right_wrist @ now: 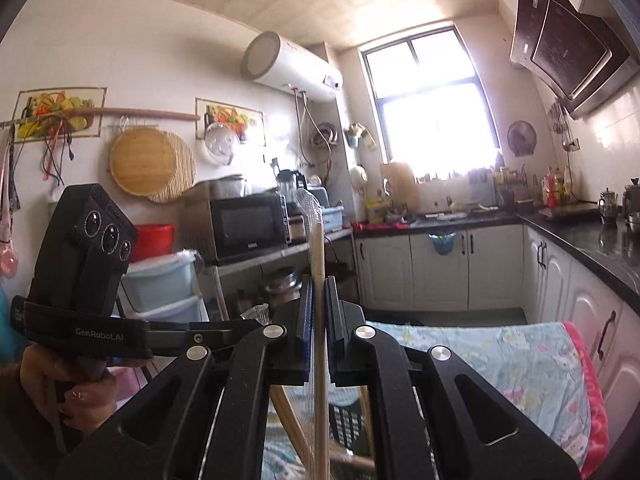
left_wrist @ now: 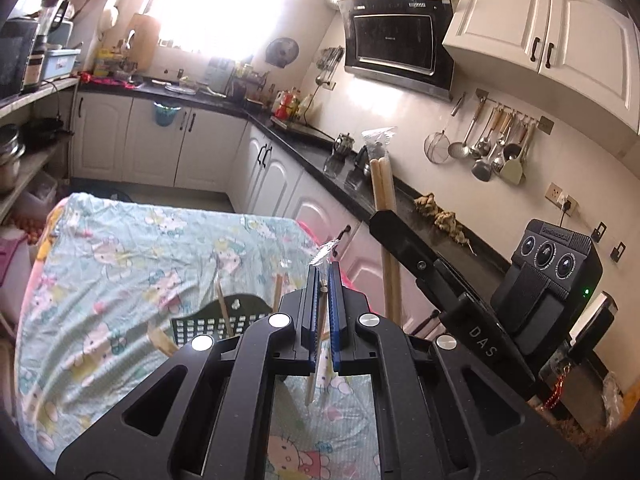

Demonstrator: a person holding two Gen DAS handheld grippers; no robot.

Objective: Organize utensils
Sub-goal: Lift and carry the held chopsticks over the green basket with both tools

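My left gripper (left_wrist: 322, 280) is shut on a thin wooden utensil in a clear plastic sleeve (left_wrist: 316, 356), held above a table with a pale cartoon-print cloth (left_wrist: 120, 248). A black perforated basket (left_wrist: 224, 320) with wooden sticks in it stands on the cloth just ahead and left of the gripper. My right gripper (right_wrist: 319, 284) is shut on a pair of wooden chopsticks in a plastic sleeve (right_wrist: 318, 240), held upright. The right gripper also shows in the left wrist view (left_wrist: 404, 236), holding the chopsticks (left_wrist: 384, 184). The left gripper shows at the left of the right wrist view (right_wrist: 80, 248).
White cabinets with a black counter (left_wrist: 304, 152) run along the right. Ladles hang on a wall rail (left_wrist: 492, 144). A shelf with a microwave (right_wrist: 240, 224) and tubs stands to the left. The basket (right_wrist: 348, 420) shows below my right gripper.
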